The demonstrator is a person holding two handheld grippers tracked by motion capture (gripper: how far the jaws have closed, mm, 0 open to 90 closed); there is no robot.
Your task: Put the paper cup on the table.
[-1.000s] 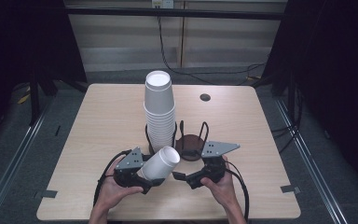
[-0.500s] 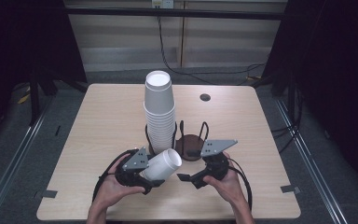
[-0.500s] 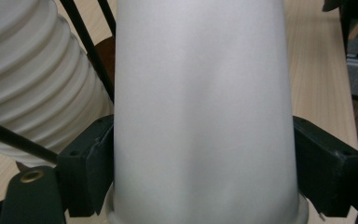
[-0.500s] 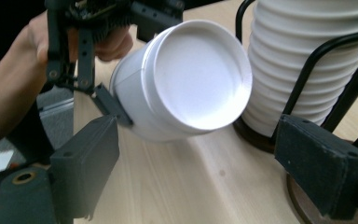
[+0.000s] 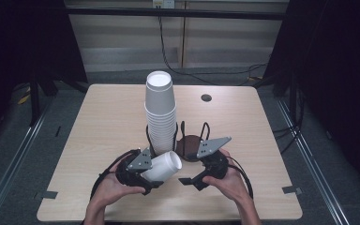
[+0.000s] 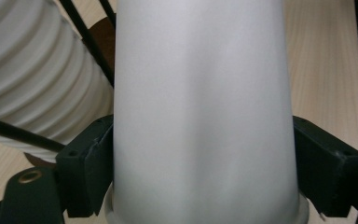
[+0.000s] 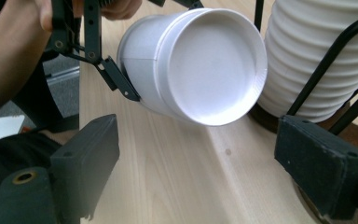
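Paper cup is clamped sideways in my left gripper, jaws pinching its wall near the rim. My right gripper gapes wide at 3 o'clock, empty. It's feather-light, thin, crushable I'd say, so squeeze gently. The cup stack stands at 12.

Left gripper: held low in the left hand, pointing right and away from the person, jaws clamped on both sides of a load. Right gripper: held in the right hand, pointing left toward the other, jaws spread wide with nothing between them. Both forearms enter from the near edge, the hands close together.
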